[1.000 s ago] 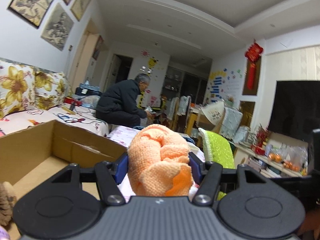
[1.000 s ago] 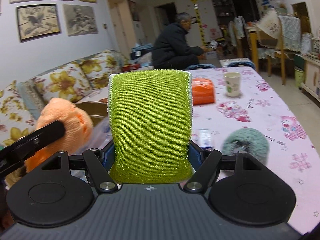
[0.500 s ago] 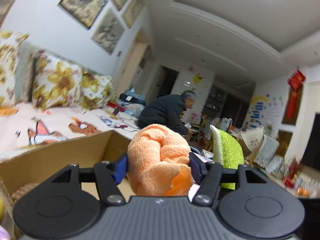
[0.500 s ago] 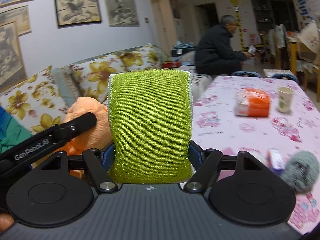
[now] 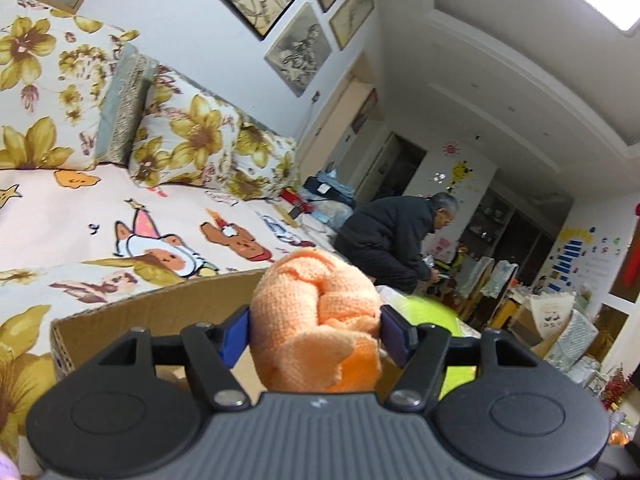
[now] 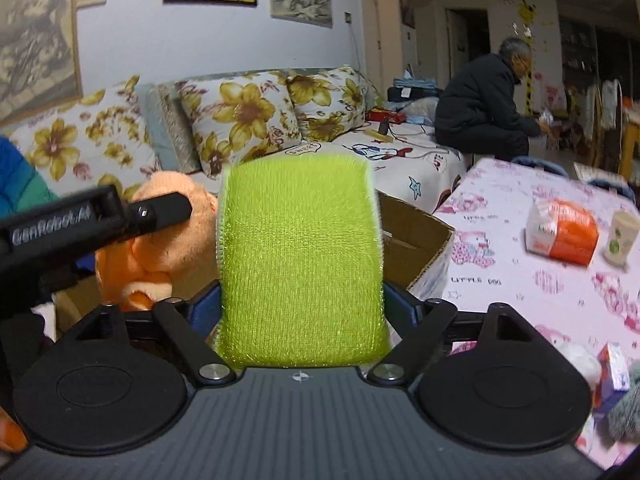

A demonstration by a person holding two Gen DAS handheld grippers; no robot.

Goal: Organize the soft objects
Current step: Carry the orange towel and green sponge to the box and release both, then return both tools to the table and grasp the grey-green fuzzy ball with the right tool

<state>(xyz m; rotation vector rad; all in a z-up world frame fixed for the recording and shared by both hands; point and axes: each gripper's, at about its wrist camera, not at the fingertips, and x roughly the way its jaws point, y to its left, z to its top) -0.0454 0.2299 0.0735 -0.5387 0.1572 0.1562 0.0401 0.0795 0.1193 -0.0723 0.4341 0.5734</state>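
Observation:
My left gripper (image 5: 316, 332) is shut on a rolled orange cloth (image 5: 316, 320) and holds it above an open cardboard box (image 5: 160, 312). The cloth (image 6: 160, 240) and the left gripper's finger (image 6: 160, 210) also show at the left of the right wrist view. My right gripper (image 6: 300, 304) is shut on a lime green scrub pad (image 6: 300, 256), held upright just right of the left gripper, over the box's right side (image 6: 416, 236). The pad shows blurred in the left wrist view (image 5: 432, 312).
A floral sofa with cushions (image 6: 244, 120) stands behind the box. A table with a pink printed cloth (image 6: 520, 280) lies to the right, holding an orange packet (image 6: 564, 232), a paper cup (image 6: 622, 238) and a grey fluffy item (image 6: 628, 408). A person (image 6: 484, 108) sits far back.
Both grippers have swung left toward the sofa and the box, still holding their items. The left wrist view now tilts up more, and the table has slid to the right.

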